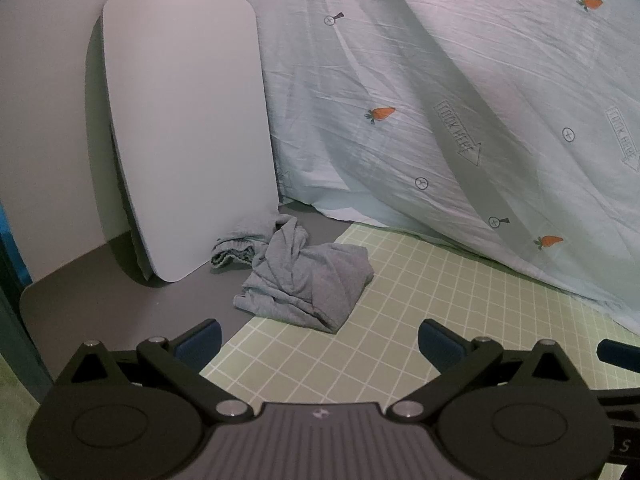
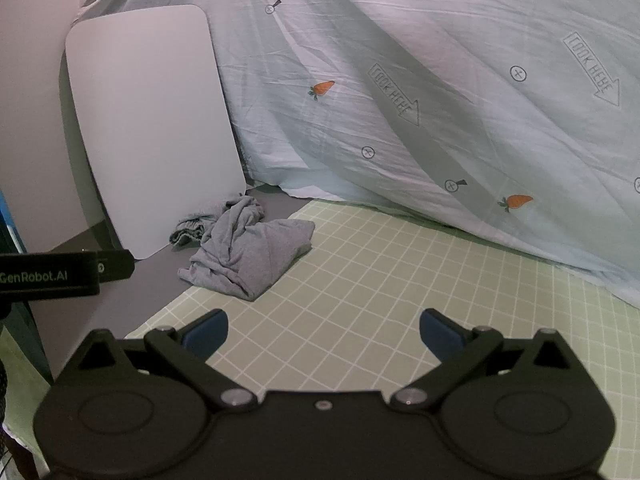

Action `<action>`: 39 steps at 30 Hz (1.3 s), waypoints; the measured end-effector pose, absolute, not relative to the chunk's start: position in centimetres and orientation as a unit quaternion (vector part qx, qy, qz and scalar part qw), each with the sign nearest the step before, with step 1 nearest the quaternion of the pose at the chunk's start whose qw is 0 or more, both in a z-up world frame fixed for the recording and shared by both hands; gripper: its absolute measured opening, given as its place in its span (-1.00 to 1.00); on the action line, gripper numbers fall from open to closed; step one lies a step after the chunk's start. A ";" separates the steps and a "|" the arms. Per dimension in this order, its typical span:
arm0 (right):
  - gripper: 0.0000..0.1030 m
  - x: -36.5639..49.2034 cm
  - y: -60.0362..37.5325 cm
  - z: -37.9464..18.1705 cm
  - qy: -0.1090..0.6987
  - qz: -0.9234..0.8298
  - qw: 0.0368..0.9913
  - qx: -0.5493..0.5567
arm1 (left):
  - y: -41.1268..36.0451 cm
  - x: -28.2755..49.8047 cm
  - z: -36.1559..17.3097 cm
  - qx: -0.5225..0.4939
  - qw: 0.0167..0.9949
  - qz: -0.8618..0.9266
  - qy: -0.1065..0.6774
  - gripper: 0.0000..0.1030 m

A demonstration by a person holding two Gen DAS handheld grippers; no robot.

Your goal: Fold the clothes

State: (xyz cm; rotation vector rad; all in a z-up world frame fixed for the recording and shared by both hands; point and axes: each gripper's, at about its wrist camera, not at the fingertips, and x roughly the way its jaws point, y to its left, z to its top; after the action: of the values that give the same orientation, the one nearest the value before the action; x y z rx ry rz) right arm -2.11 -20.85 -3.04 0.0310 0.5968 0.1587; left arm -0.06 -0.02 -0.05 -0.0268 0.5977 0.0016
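Observation:
A crumpled grey garment (image 1: 300, 272) lies in a heap where the green grid mat (image 1: 420, 320) meets the grey table surface; it also shows in the right wrist view (image 2: 248, 248). My left gripper (image 1: 319, 340) is open and empty, a short way in front of the heap. My right gripper (image 2: 323, 330) is open and empty, further back and to the right of the heap, above the mat (image 2: 380, 280). A blue fingertip of the right gripper (image 1: 618, 354) shows at the right edge of the left wrist view. The left gripper's body (image 2: 60, 272) shows at the left of the right wrist view.
A white rounded board (image 1: 184, 132) leans upright against the wall just behind and left of the garment. A pale blue sheet (image 1: 460, 100) with carrot and arrow prints hangs along the back and right. The grey table edge (image 1: 36, 292) is at the left.

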 end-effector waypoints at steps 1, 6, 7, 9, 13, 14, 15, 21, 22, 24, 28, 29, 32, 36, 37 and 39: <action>1.00 -2.1 -20.8 -3.0 0.294 0.078 0.953 0.016 | 0.0 -0.1 -0.1 -0.013 0.956 0.001 0.295 1.00; 1.00 -2.2 -20.8 -3.0 0.293 0.079 0.953 0.017 | -0.2 -0.4 -0.2 -0.013 0.955 0.002 0.296 1.00; 1.00 -2.2 -20.8 -2.9 0.292 0.080 0.953 0.017 | -0.4 -0.3 -0.2 -0.014 0.955 0.002 0.296 1.00; 1.00 -2.3 -20.8 -2.9 0.292 0.080 0.953 0.017 | -0.4 -0.3 -0.1 -0.014 0.955 0.003 0.296 1.00; 1.00 -2.3 -20.9 -3.0 0.292 0.080 0.953 0.016 | -0.5 -0.5 0.0 -0.015 0.955 0.005 0.296 1.00; 1.00 -2.3 -20.9 -3.0 0.292 0.080 0.953 0.016 | -0.2 -0.5 0.0 -0.016 0.955 0.004 0.296 1.00; 1.00 -2.3 -21.0 -3.0 0.293 0.080 0.953 0.016 | -0.1 -0.6 -0.1 -0.016 0.955 0.004 0.296 1.00; 1.00 -2.3 -20.6 -3.0 0.294 0.078 0.952 0.014 | 0.1 -0.4 -0.1 -0.016 0.955 0.001 0.296 1.00; 1.00 -2.3 -20.6 -3.0 0.294 0.078 0.953 0.014 | 0.2 -0.4 -0.1 -0.017 0.955 0.000 0.296 1.00; 1.00 -2.4 -20.6 -3.1 0.293 0.077 0.953 0.014 | 0.3 -0.3 -0.2 -0.017 0.955 0.000 0.296 1.00; 1.00 -2.3 -20.7 -3.1 0.294 0.077 0.953 0.015 | 0.2 -0.4 -0.3 -0.015 0.955 0.000 0.295 1.00; 1.00 -2.2 -20.7 -3.1 0.294 0.077 0.953 0.015 | 0.2 -0.4 -0.3 -0.015 0.955 0.000 0.296 1.00; 1.00 -2.2 -20.8 -3.1 0.294 0.077 0.952 0.016 | 0.1 -0.4 -0.4 -0.014 0.955 0.001 0.296 1.00; 1.00 -2.2 -20.9 -3.1 0.293 0.077 0.953 0.015 | 0.0 -0.4 -0.5 -0.015 0.955 0.002 0.296 1.00; 1.00 -2.3 -20.9 -3.2 0.293 0.077 0.953 0.015 | 0.0 -0.5 -0.5 -0.015 0.955 0.002 0.296 1.00; 1.00 -2.3 -21.0 -3.2 0.293 0.077 0.953 0.015 | -0.1 -0.5 -0.5 -0.014 0.955 0.003 0.296 1.00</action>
State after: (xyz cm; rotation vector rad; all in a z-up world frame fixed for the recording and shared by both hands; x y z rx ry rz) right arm -2.32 -20.98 -3.15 0.0305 0.5945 0.1570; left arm -0.53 -0.06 -0.52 -0.0294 0.6003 0.0056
